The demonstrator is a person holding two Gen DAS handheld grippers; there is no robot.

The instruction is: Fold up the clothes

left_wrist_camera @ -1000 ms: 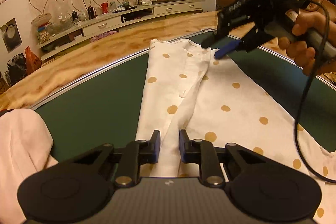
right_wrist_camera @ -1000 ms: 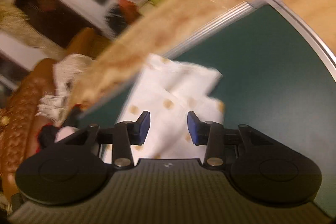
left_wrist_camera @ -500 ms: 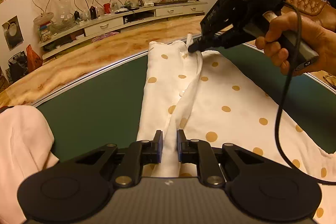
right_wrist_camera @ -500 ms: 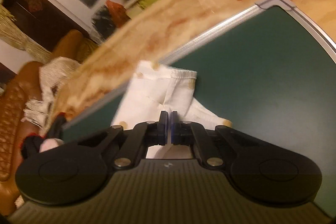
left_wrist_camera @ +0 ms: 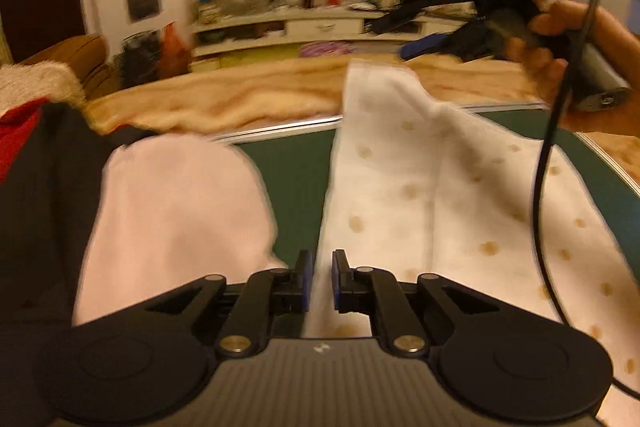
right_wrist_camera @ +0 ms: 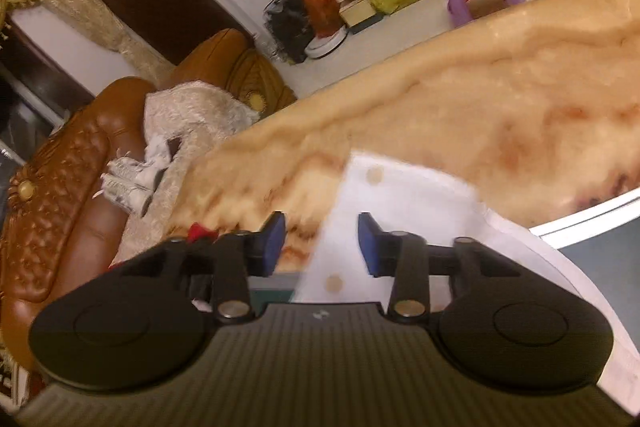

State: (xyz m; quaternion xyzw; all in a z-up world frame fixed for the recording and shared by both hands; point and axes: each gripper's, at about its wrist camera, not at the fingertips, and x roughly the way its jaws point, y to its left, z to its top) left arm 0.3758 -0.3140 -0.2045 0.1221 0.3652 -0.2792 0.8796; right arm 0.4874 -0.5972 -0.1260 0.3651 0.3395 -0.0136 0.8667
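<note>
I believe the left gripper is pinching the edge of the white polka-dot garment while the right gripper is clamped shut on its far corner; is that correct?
Not quite: the right gripper is open, not clamped. The right wrist view shows its blue pads well apart, with the white polka-dot garment lying loose beneath them. The left gripper does pinch the garment's edge, as the left wrist view shows.

A big table (left_wrist_camera: 248,99) carries everything. Its top looks like tan marble (right_wrist_camera: 500,99) with brown swirls. A dark green mat (left_wrist_camera: 296,179) with a silver edge (left_wrist_camera: 280,133) lies on the table. On the mat lies a white cloth with tan dots (left_wrist_camera: 460,211). Just beside it, with a strip of green between, lies a pink cloth (left_wrist_camera: 172,219). Something black (left_wrist_camera: 44,195) lies at the left, touching the pink cloth.
</note>
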